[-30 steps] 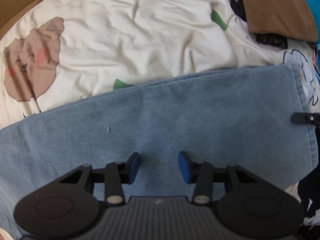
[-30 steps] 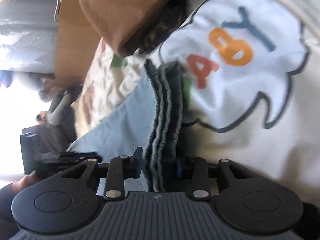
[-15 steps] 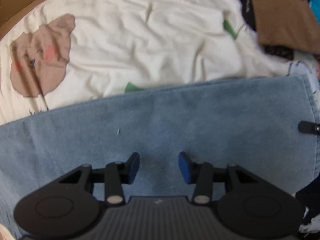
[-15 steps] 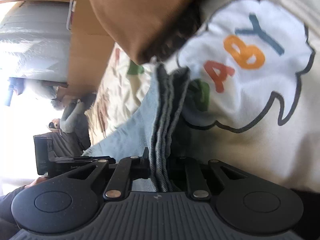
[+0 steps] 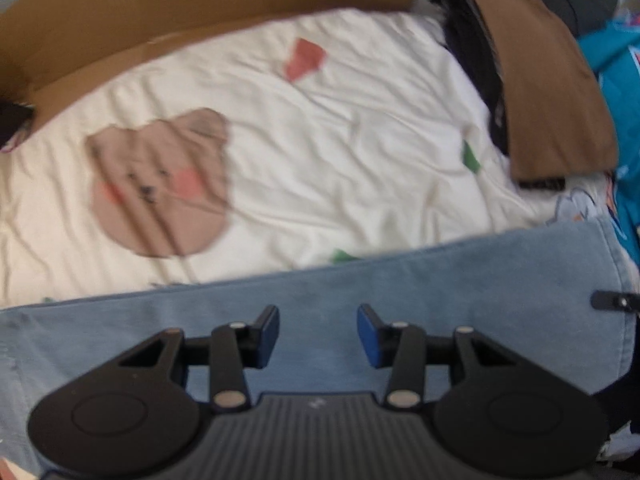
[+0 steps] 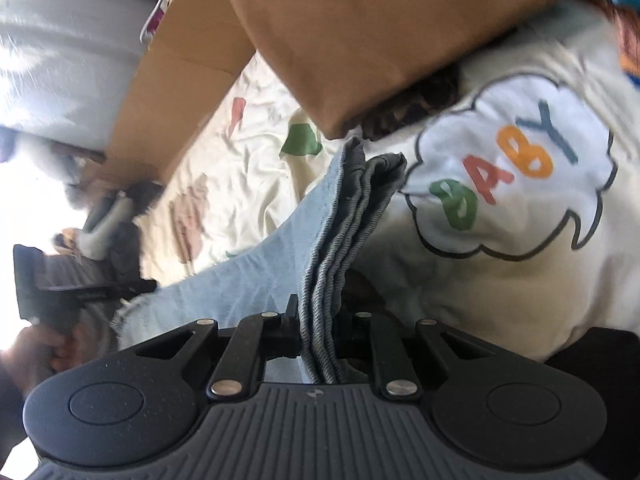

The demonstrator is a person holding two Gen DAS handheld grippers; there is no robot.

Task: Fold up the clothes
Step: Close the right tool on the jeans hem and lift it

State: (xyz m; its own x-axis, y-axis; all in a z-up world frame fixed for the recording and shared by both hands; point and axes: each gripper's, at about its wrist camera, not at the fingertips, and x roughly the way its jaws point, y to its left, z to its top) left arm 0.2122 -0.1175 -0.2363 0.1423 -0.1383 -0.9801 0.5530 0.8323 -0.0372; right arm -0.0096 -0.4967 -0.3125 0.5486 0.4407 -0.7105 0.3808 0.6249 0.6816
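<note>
Fold clothes, both wrist views. I had the right gripper (image 6: pixel 318 334) clamped on the stacked edge of the folded light-blue jeans (image 5: pixel 400 304), several denim layers passing up between its closed jaws; in the left wrist view a small black tip of it showed at the garment's right end. The left gripper (image 5: pixel 318 336) hung over the jeans, pointing steeply down, its blue pads (image 5: pixel 368 334) apart with nothing between them and only denim below.

The jeans lay as a long band across the near side of the bed, their far edge running roughly parallel to the bed's far edge. The carrying surface was a wrinkled cream bedsheet (image 5: pixel 340 168) printed with a brown bear face (image 5: pixel 160 184), red and green patches, and, in the right wrist view, a white cloud reading BABY (image 6: pixel 512 172) just beside the gripped denim end.

At the bed's far right corner a folded brown garment (image 5: pixel 552 92) rested on dark clothing (image 5: pixel 472 56), with teal fabric (image 5: pixel 624 120) to its right. Brown cardboard (image 5: pixel 200 12) stood along the bed's far edge. In the right wrist view a person's hand (image 6: pixel 48 352) held the other gripper at the left, and behind it the room was bright and blurred.
</note>
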